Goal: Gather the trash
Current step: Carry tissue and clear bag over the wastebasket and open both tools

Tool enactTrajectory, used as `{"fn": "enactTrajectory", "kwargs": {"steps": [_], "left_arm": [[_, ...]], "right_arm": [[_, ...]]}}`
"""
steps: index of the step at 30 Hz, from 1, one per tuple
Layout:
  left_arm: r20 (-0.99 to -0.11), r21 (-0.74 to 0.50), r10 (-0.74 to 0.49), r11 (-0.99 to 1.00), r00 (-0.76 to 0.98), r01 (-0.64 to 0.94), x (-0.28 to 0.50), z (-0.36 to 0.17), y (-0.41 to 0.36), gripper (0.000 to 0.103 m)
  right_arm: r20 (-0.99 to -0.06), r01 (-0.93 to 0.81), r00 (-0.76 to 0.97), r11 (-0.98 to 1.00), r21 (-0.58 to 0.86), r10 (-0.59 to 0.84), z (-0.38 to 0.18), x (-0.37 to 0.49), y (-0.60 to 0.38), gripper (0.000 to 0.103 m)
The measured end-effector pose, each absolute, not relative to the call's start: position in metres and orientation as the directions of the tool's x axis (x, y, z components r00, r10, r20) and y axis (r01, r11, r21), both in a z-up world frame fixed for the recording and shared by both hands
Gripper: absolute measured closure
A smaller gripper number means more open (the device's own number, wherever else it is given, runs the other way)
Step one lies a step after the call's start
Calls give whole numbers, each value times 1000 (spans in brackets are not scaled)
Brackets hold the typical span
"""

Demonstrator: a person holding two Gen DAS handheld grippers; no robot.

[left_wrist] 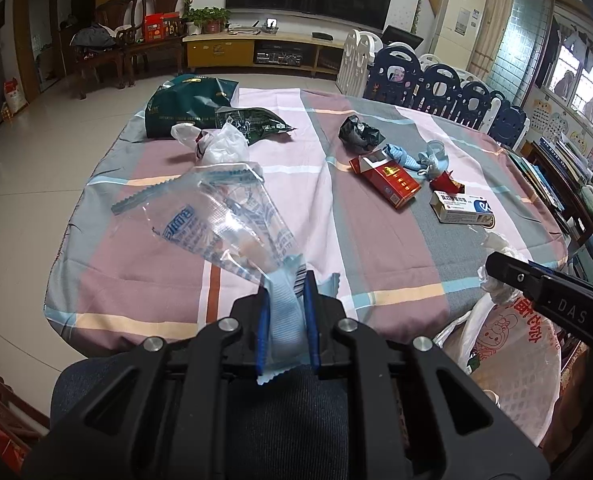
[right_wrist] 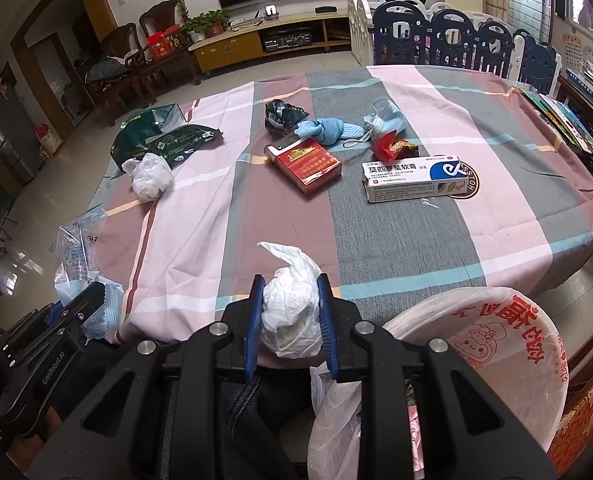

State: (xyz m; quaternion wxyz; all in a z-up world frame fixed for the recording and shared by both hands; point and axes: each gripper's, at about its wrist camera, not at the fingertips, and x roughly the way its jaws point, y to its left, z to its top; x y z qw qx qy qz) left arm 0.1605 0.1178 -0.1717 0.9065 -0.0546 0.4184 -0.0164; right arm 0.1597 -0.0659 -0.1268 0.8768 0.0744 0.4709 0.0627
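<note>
Left wrist view: left gripper [left_wrist: 287, 280] pinching one clear wrapper [left_wrist: 232, 220] with blue print, held above near edge of striped tablecloth [left_wrist: 144, 264]. On cloth, counted: one dark green bag [left_wrist: 188, 110], one white plastic wad [left_wrist: 222, 144], one black crumpled wrapper [left_wrist: 358, 132], one red cigarette pack [left_wrist: 388, 182], one blue cloth bundle [left_wrist: 406, 158], one white medicine box [left_wrist: 462, 208]. Right gripper [left_wrist: 496, 268] entering at right, its tip by white trash bag [left_wrist: 512, 356]; jaws' state not readable here.

Right wrist view: right gripper [right_wrist: 291, 284] clamped on one crumpled white plastic bag [right_wrist: 292, 308], over near table edge, just left of open white trash bag [right_wrist: 508, 344] with red print. Same items on cloth: green bag [right_wrist: 164, 140], white wad [right_wrist: 150, 178], black wrapper [right_wrist: 282, 114], red pack [right_wrist: 306, 166], blue bundle [right_wrist: 328, 130], one small red wrapper [right_wrist: 388, 146], medicine box [right_wrist: 414, 178]. Left gripper [right_wrist: 96, 296] at lower left, clear wrapper [right_wrist: 74, 248] in its tips.
</note>
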Motion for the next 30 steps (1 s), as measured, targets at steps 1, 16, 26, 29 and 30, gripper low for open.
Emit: {"fn": "enactTrajectory", "kwargs": {"steps": [1, 16, 26, 29, 30], "left_arm": [[-757, -112, -75, 994, 649, -16, 161, -172, 118, 86], [-760, -110, -69, 994, 646, -23, 160, -173, 117, 86], [-743, -197, -216, 975, 633, 103, 153, -163, 95, 86], [-750, -181, -254, 967, 610, 180, 150, -162, 67, 86], [-755, -165, -263, 963, 601, 214, 147, -162, 56, 86]], "right_arm": [[-816, -40, 549, 981, 190, 180, -127, 159, -66, 77], [-812, -38, 555, 981, 192, 181, -126, 158, -71, 77], [-815, 40, 566, 983, 176, 123, -117, 115, -144, 77], [-853, 90, 511, 981, 173, 104, -140, 96, -172, 76], [-871, 110, 483, 980, 163, 91, -151, 90, -180, 76]]}}
